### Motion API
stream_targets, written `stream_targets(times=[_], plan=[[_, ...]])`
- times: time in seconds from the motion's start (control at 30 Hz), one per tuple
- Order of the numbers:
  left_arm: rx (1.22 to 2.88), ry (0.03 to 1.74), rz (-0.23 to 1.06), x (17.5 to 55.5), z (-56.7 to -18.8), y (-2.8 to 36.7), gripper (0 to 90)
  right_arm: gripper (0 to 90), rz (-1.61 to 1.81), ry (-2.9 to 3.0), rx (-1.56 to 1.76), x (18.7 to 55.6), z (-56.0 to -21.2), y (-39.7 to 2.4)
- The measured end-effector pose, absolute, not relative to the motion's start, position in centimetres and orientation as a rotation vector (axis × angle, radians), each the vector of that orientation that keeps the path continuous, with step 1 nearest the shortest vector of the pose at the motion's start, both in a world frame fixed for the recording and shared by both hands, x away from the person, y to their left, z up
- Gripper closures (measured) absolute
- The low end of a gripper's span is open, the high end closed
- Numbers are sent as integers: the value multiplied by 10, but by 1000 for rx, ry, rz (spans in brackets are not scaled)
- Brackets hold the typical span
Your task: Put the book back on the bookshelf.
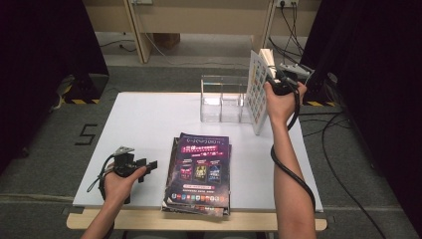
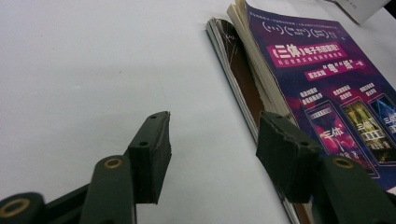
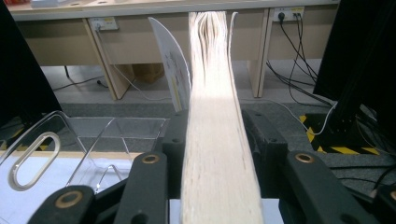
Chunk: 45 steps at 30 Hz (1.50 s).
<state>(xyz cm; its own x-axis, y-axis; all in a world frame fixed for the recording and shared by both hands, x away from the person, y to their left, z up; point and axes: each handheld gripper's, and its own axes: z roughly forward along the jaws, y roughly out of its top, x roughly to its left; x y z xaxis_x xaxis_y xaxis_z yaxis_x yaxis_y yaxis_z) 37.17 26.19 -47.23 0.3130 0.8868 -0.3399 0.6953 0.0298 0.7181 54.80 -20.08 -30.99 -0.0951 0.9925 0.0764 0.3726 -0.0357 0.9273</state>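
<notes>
Seen from the high view, a person works at a white table [image 1: 149, 119] with a gripper in each hand. The right gripper [image 1: 276, 79] is raised at the far right edge of the table, at the top of a thick book [image 1: 259, 92] that stands upright on the table just beside the right end of a clear acrylic file holder [image 1: 224, 99], its patterned white cover facing left. The left gripper [image 1: 144, 167] lies low near the front left of the table, just left of a stack of purple-covered magazines [image 1: 201, 172] lying flat at the front edge, and holds nothing.

In the left gripper view, the left gripper [image 2: 212, 149] has its black jaws spread wide over bare table [image 2: 84, 70], nothing between them. The right-hand jaw stands close against the spine side of the magazines [image 2: 327, 88]; whether it touches them cannot be told.

In the right gripper view, the book [image 3: 212, 116] runs edge-on between the jaws of the right gripper [image 3: 212, 140], its pale page block fanning slightly at the top and the front cover [image 3: 172, 60] peeling off to the left. The jaws sit on either side of the pages; whether the pads press on them cannot be told. The clear file holder [image 3: 70, 140] stands to the left
</notes>
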Motion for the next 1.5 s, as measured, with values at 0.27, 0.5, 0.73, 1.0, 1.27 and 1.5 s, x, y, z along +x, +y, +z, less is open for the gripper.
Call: stream_targets(times=[0.27,0.5,0.73,1.0,1.27,1.5], plan=[[1722,1432,277,371,-472,260,438,622,1146,1539,1475,540,-311,-201],[1730,1426,271,371,-473,257,438,619,1154,1540,1476,533,-313,-203],[1739,1416,269,371,-472,254,438,615,1162,1543,1473,525,-312,-204],[1738,1409,265,371,-471,251,437,612,1173,1542,1472,516,-313,-205],[1742,1402,263,371,-471,249,436,612,1181,1543,1470,509,-313,-206],[1732,1400,257,371,-471,247,433,608,1175,1540,1467,504,-314,-206]])
